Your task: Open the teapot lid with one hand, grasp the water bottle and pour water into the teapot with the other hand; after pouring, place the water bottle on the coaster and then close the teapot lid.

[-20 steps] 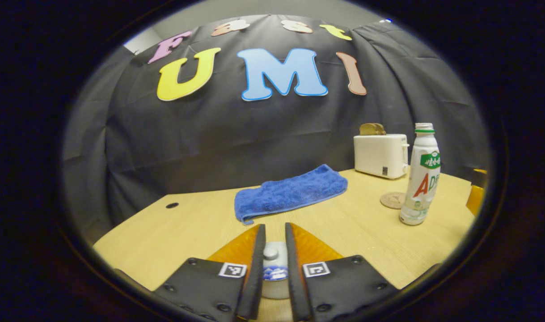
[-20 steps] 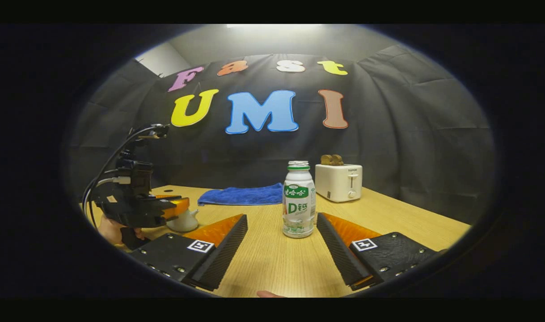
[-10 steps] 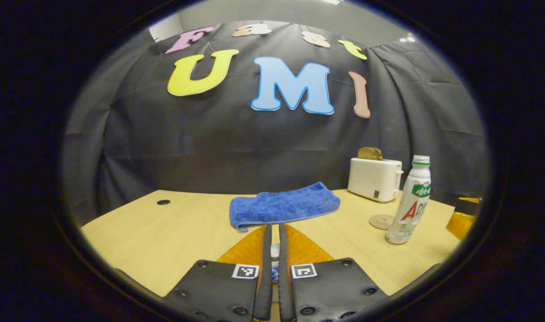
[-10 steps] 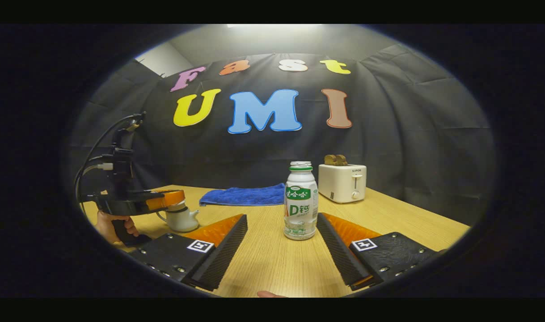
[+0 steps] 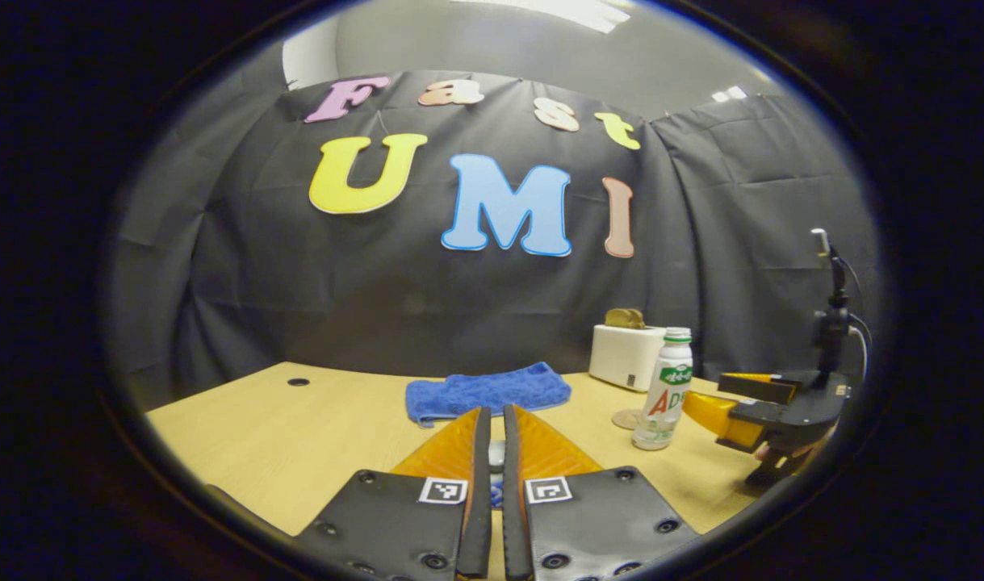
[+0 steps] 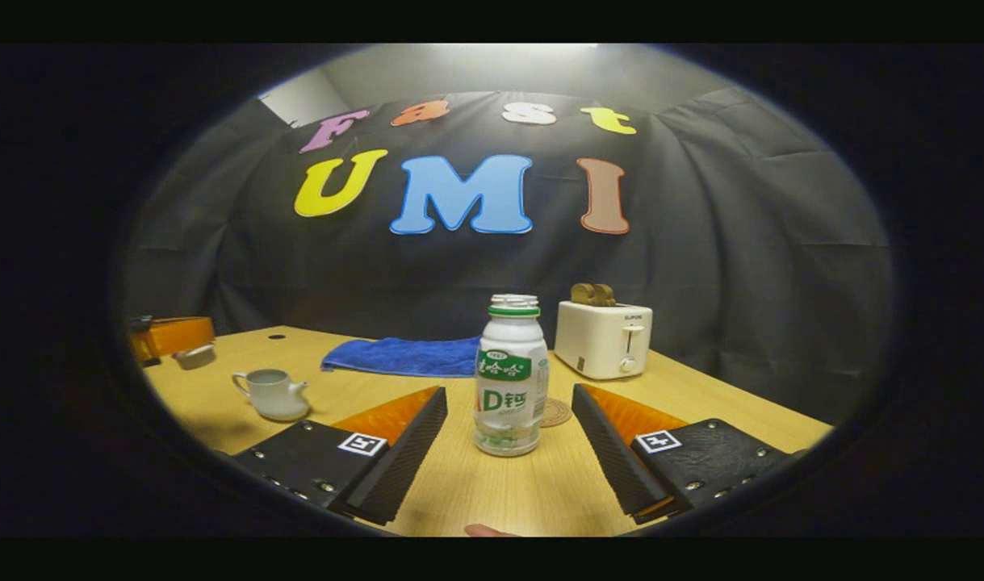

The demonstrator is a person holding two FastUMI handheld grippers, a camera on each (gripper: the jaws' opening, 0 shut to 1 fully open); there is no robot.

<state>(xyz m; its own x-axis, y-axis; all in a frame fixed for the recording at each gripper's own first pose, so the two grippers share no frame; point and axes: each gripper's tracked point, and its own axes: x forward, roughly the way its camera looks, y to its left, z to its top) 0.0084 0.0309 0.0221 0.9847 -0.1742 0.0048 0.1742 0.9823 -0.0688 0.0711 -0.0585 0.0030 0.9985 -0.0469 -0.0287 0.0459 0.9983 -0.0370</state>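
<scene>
On the wooden table the right gripper stands wide open around the bottle, not touching it. The left gripper is clenched on the lid, lifted off the open teapot. The coaster lies just behind the bottle; the label text is not readable.

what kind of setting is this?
Likely a staged recording booth, not a real kitchen: a wooden table against a black cloth wall, with household props set out, namely a toaster, teapot, bottle and towel.
</scene>
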